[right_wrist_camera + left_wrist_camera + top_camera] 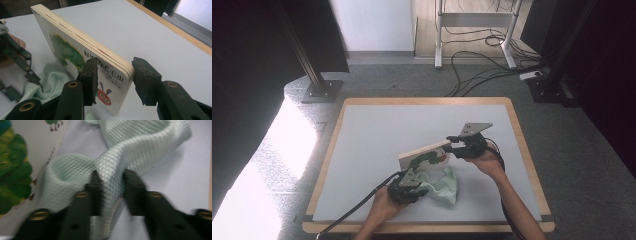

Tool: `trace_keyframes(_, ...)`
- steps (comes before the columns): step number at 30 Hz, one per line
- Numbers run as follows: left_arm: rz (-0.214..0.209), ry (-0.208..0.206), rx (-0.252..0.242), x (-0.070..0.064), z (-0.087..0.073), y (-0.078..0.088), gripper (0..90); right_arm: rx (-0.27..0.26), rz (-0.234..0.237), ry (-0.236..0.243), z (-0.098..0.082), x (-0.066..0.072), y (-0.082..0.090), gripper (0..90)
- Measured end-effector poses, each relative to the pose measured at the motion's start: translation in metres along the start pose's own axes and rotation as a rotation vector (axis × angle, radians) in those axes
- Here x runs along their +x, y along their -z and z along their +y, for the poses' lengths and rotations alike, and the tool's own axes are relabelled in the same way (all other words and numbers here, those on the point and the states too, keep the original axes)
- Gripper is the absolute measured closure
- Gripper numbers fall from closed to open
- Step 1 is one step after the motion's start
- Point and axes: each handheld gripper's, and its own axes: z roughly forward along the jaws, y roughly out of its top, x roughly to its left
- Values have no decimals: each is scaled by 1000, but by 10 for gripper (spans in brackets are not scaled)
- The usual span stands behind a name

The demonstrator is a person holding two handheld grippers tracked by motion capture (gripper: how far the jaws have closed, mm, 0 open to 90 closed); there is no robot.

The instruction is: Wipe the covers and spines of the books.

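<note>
Nearest the desk (362, 150) edge, the left hand-held gripper (408, 186) sits low, forearm angled in, jaws pinched on a fold of the mint green cloth (140, 142). Farther back, the right hand-held gripper (113, 75) clamps a board book (75, 50), tilted up on edge above the cloth.

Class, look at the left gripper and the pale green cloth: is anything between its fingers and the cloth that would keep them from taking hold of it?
Nothing visible is in the way. The left gripper already has a fold of the cloth between its fingers. The picture book stands beside the cloth, propped on edge by the right gripper, not between fingers and cloth.
</note>
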Motion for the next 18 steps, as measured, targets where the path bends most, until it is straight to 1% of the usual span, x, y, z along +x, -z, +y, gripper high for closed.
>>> trace_keyframes(1,2,2,-3,0,0,2,791,0,1,0,0,0,0,548)
trace_keyframes(3,23,-3,-7,0,0,9,820,1,2,-1,0,0,0,548)
trace_keyframes(4,23,-3,-7,0,0,9,824,1,2,-1,0,0,0,548)
trace_keyframes(6,33,20,-25,5,-4,26,828,1,3,-2,0,0,0,546)
trace_keyframes(7,33,32,-29,7,-6,30,832,1,3,-3,0,0,0,546)
trace_keyframes(8,33,32,-29,7,-6,30,834,1,3,-3,0,0,0,546)
trace_keyframes(9,36,59,-34,13,-12,42,837,-1,3,-4,0,0,0,544)
trace_keyframes(10,36,59,-34,13,-12,42,838,-1,3,-4,0,0,0,544)
trace_keyframes(12,47,103,-55,23,-23,58,841,-1,2,-6,0,0,0,543)
trace_keyframes(13,56,112,-61,25,-26,64,842,0,2,-5,0,0,0,542)
trace_keyframes(14,56,112,-61,25,-26,64,841,0,2,-5,0,0,0,542)
trace_keyframes(15,81,129,-77,30,-33,76,841,0,2,-5,0,0,0,542)
trace_keyframes(16,81,129,-77,30,-33,76,842,0,2,-5,0,0,0,542)
trace_keyframes(17,114,143,-89,35,-38,87,842,-1,2,-7,0,0,0,542)
trace_keyframes(18,136,150,-92,37,-41,93,842,-2,2,-8,0,0,0,542)
